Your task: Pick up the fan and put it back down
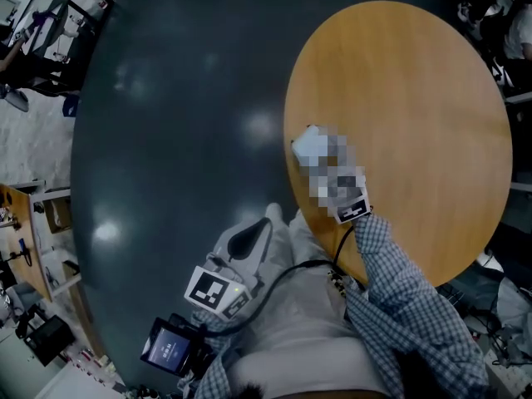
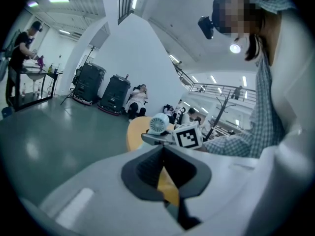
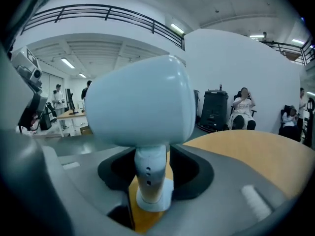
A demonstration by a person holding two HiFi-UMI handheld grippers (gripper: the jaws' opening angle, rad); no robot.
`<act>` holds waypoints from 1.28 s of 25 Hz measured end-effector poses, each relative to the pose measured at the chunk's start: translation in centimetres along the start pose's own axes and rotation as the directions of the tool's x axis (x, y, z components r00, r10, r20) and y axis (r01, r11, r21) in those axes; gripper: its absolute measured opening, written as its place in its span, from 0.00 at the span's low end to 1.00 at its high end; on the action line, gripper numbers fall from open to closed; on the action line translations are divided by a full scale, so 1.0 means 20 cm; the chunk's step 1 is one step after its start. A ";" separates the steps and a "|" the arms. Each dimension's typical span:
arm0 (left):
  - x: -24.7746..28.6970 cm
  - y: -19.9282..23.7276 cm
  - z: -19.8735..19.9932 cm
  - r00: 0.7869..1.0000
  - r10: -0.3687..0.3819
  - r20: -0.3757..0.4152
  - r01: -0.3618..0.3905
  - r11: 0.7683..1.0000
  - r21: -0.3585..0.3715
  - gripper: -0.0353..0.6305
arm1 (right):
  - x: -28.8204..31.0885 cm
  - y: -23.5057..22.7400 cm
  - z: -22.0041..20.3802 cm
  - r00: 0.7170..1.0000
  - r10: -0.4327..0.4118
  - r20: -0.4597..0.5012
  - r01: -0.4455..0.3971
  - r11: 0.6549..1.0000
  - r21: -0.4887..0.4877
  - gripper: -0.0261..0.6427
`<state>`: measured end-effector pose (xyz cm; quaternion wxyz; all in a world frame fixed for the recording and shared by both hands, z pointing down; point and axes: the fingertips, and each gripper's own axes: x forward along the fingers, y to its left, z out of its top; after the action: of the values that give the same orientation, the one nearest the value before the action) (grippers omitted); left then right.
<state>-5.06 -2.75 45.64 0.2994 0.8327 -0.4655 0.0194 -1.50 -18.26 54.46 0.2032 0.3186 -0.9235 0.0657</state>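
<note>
A small white fan stands near the left edge of the round wooden table. In the right gripper view its rounded head fills the middle and its base rests on the tabletop. My right gripper has the fan's stem between its jaws, with a thin gap showing on one side, so it is open. From above, the right gripper sits just behind the fan. My left gripper hangs off the table's edge over the floor, shut and empty. The left gripper view shows the fan ahead of the jaws.
Dark glossy floor surrounds the table. A small screen device and a cable hang by my body. Desks and gear line the left wall. Seated people and black cases are far off.
</note>
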 end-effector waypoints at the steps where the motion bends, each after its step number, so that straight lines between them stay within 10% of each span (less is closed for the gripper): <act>1: 0.00 0.01 0.00 1.000 0.003 -0.001 -0.003 1.000 -0.001 0.05 | 0.00 0.00 0.00 1.000 -0.001 0.005 0.001 1.000 -0.008 0.27; 32: 0.03 -0.16 0.39 0.985 -0.140 0.102 0.117 0.972 0.201 0.05 | -0.31 0.07 0.52 0.993 -0.073 0.097 0.071 0.997 0.018 0.25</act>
<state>-4.04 -6.04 37.82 0.1898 0.8861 -0.4228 -0.0028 -1.31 -16.33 42.49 0.1578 0.3559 -0.9198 0.0494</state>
